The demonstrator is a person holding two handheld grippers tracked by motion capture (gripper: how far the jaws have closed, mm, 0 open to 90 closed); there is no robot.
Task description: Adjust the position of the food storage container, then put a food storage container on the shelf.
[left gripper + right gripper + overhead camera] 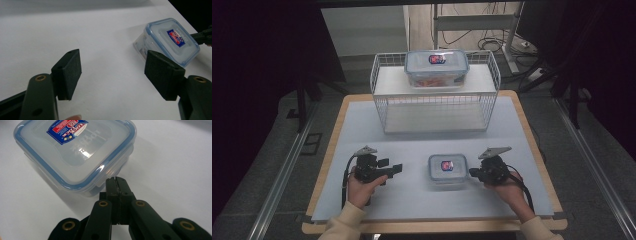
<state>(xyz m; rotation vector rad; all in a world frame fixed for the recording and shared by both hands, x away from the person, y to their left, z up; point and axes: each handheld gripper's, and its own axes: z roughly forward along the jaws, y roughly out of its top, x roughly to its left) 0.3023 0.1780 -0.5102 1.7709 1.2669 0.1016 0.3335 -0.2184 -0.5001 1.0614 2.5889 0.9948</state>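
Note:
A small clear container with a blue-rimmed lid and a red and blue label [447, 169] sits on the white table top near the front. My right gripper [472, 172] is just right of it, its jaws shut with nothing between them. In the right gripper view the closed tips [116, 182] sit right at the container's [75, 147] side flap; I cannot tell whether they touch. My left gripper [394, 167] stands open to the container's left, a short way off. In the left gripper view its pads [68, 72] are wide apart and empty, with the container [170, 40] ahead to the right.
A white wire rack [384, 107] stands at the back of the table. A larger lidded container [437, 67] with orange contents rests on its top shelf. The table's wooden edge [329, 150] frames the white mat.

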